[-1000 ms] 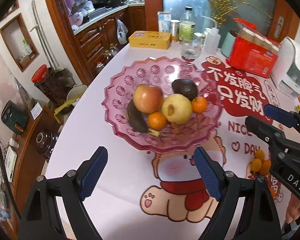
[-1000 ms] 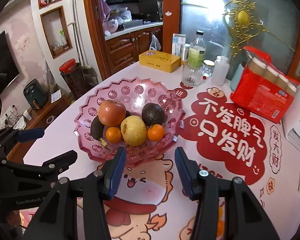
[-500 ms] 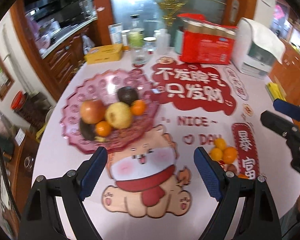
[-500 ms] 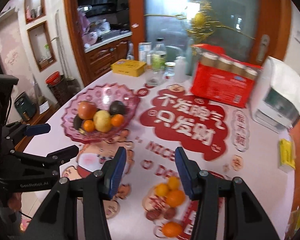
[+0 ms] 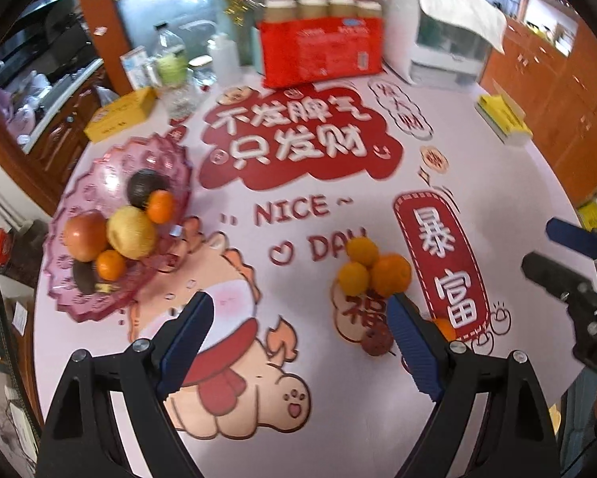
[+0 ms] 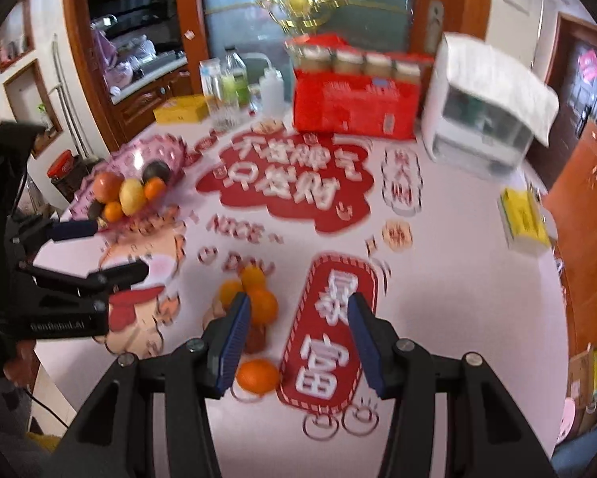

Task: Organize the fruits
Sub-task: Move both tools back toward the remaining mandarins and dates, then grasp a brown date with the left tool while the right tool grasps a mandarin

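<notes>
Bowl: pink fruit bowl [image 5: 79, 302], already holding an apple, pear and oranges, has slid to my far left.
Left gripper [image 5: 298, 342]: wide open, empty.
Loose oranges [image 5: 374, 269]: now ahead on the table, my next pickup I judge.
Right gripper [image 6: 294, 338]: part-open, empty, beside them.

Open counter [image 5: 306, 358] between pink bowl [image 5: 99, 183] and loose oranges [image 5: 374, 267]; far edge crowded by red carton [image 5: 322, 53], bottles [image 5: 171, 67], white appliance [image 5: 445, 40].
</notes>
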Available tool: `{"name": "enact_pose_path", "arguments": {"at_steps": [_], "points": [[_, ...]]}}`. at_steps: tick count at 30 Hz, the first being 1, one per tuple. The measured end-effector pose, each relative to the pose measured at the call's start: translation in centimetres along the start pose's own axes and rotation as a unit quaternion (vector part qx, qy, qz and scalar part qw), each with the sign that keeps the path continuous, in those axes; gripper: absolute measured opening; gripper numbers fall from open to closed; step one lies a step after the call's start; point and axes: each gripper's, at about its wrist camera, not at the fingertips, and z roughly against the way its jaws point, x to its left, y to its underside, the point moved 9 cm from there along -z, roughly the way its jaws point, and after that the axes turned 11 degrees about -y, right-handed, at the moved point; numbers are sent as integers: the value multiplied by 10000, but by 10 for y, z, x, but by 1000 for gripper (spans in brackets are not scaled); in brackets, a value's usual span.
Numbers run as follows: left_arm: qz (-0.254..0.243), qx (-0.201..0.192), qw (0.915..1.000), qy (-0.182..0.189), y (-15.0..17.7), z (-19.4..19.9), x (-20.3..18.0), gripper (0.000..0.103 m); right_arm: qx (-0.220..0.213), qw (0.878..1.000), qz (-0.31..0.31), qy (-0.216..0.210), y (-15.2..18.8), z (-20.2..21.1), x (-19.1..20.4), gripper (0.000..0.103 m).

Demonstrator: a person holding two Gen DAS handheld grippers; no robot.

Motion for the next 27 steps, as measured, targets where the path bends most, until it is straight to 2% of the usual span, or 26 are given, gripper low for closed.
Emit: {"name": "enact_pose_path", "arguments": {"at_steps": [12,19,27], "points": [[-708,262,9970,197,36,-43,-37,88,711,9963,-226,-433,57,-57,-6,51],[-1040,351,9935,291,55,-58,-48,87,1044,9911,-224,-796,73,-86,5,51],[-1153,432,9920,294,62,-66,-52,87,1153,9844,-168,-1316,74,-99,22,51]]}}
